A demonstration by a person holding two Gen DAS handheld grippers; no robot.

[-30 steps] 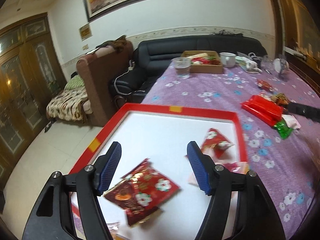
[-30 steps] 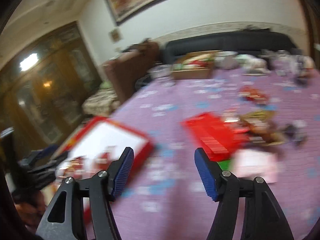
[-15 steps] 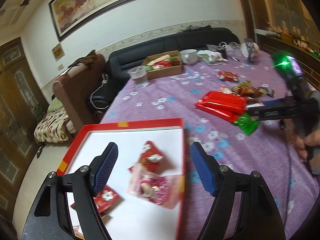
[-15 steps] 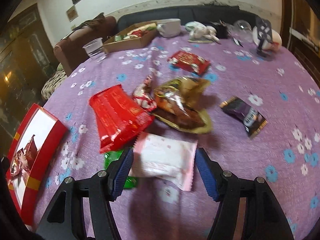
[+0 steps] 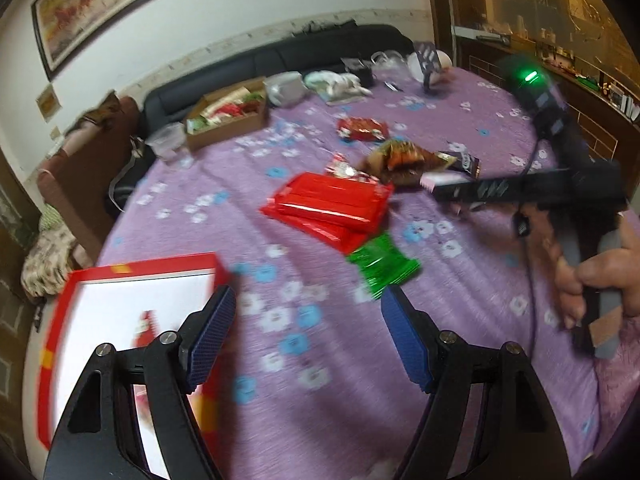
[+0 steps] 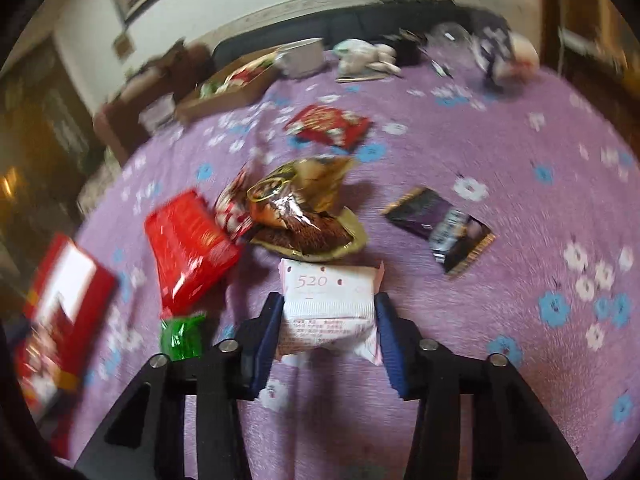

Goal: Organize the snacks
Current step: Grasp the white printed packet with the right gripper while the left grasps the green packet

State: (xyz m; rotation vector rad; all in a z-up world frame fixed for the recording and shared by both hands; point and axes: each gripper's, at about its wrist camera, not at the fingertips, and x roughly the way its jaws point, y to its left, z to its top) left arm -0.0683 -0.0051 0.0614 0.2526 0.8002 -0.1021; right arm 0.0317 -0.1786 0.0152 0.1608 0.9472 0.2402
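the desk [image 6: 500, 152] wears a purple flowered cloth. a red tray [image 5: 132, 276] sits at its left edge. the right tool [image 6: 328, 316] has just been closing and pinches the white "520" snack packet [image 6: 330, 292]. the left tool [image 5: 304, 344] hangs spread, holding nothing, near the green packet [image 5: 382, 264].

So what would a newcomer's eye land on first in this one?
Probably the right hand-held gripper, its jaws having just closed on a white and pink snack packet near the front of the purple flowered tablecloth. Next, the bright red packet left of it, with a gold and brown wrapper just behind. The left hand-held gripper hangs open and empty beside the red-rimmed tray.
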